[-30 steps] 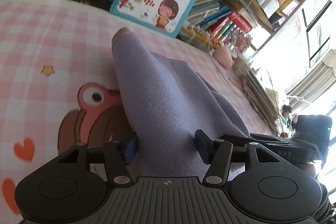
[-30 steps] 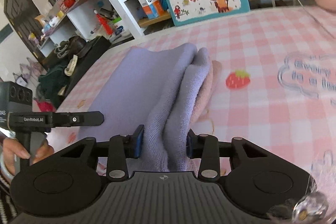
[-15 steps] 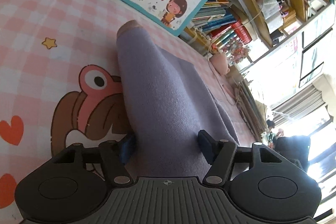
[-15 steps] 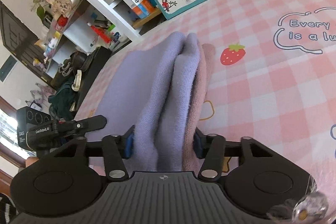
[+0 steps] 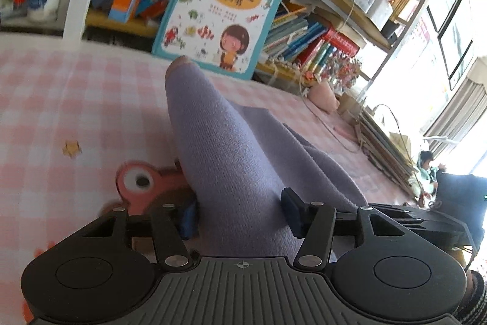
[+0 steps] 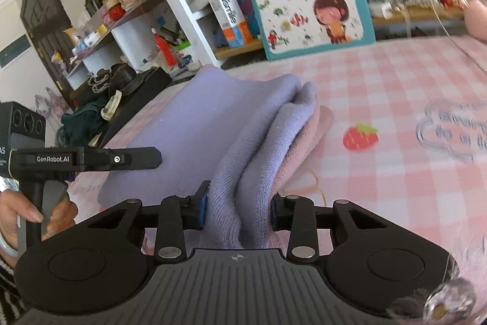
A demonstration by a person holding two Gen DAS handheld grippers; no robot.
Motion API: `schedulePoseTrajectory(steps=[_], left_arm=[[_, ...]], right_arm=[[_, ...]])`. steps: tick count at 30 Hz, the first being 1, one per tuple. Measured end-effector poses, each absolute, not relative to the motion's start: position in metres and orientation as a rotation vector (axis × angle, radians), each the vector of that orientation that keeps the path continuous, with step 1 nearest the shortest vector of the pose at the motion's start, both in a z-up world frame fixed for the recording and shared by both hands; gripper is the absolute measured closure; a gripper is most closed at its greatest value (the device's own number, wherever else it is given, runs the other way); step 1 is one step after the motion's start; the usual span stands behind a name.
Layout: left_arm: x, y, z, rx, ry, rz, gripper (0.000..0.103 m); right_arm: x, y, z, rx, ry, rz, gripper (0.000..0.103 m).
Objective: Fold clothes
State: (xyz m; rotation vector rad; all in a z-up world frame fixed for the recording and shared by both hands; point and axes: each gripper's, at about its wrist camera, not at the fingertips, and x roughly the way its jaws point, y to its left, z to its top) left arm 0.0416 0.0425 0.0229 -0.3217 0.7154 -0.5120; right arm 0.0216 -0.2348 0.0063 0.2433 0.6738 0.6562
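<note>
Left wrist view: the left gripper (image 5: 240, 213) has its jaws set wide with a thick fold of the lilac knit garment (image 5: 219, 160) filling the gap; both blue pads (image 5: 290, 210) press into the cloth, so it has hold of it. The fold runs away from the camera to a far tip near the picture book (image 5: 222, 20) that leans against the shelf. The rest of the garment spreads to the right over the pink checked tablecloth (image 5: 61, 99).

Right wrist view: the right gripper (image 6: 239, 204) is closed on a bunched edge of several layers, lilac over a pinkish one, lifted off the tablecloth. The flat part of the garment lies to the left, with the left gripper at its near left side.

I judge this a mid-fold carry: both held edges need to travel together across the flat part and be laid down evenly before either grip lets go.
</note>
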Motion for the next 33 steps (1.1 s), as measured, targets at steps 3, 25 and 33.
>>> schedulePoseTrajectory(steps=[3,25,33], left_arm=[[0.057,0.047,0.029,-0.310,0.695,-0.501,0.048],[0.184,0.082,0.019,-0.405,0.652,-0.442,0.048],[0.209,0.097,0.002,-0.465,0.666,-0.420,0.048]], right_arm=[[0.038,-0.228,0.012,0.221,0.645,0.666,0.071],[0.188,-0.194,0.013,0.233,0.650,0.670,0.071],[0.214,-0.183,0.003,0.238,0.665,0.659,0.071]])
